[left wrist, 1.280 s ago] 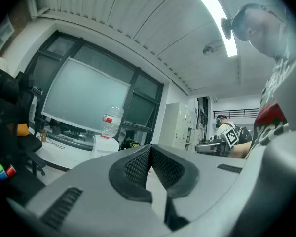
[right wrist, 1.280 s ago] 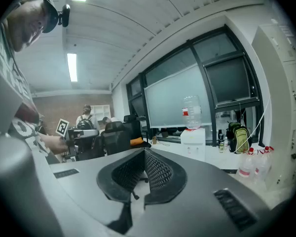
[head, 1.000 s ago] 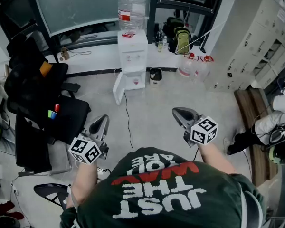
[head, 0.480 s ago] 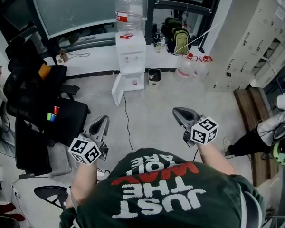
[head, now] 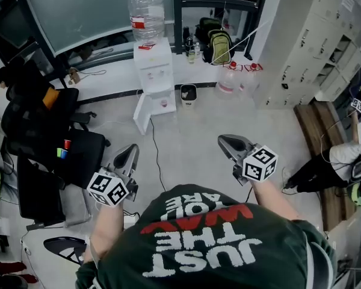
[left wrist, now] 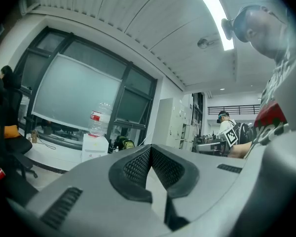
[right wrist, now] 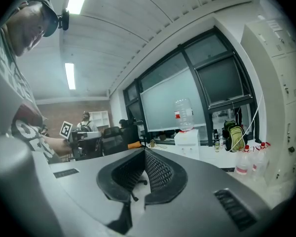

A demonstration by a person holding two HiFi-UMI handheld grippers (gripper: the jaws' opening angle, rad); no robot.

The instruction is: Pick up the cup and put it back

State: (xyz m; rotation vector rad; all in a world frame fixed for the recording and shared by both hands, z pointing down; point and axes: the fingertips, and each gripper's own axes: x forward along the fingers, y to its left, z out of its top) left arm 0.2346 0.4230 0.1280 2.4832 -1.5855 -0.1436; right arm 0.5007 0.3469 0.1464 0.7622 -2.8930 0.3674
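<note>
I cannot make out a cup in any view. In the head view my left gripper [head: 130, 153] is held out over the grey floor at lower left, jaws together and nothing in them. My right gripper [head: 224, 141] is level with it at the right, also shut and empty. In the left gripper view the left gripper [left wrist: 150, 148] points toward a white water dispenser [left wrist: 94, 147] under the window. The right gripper [right wrist: 145, 151] in its own view faces the same dispenser [right wrist: 187, 138] and the office chairs.
The water dispenser [head: 153, 71] with a large bottle [head: 147, 15] stands by the window, with a small bin [head: 188, 94] beside it. Black chairs [head: 39, 134] carry small red and green things [head: 63, 149] at left. Lockers [head: 316, 47] stand at right, and a person [head: 325, 167] sits there.
The head view has swung, so the dispenser and chairs slid left in the picture. Both grippers keep their places and stay shut.
</note>
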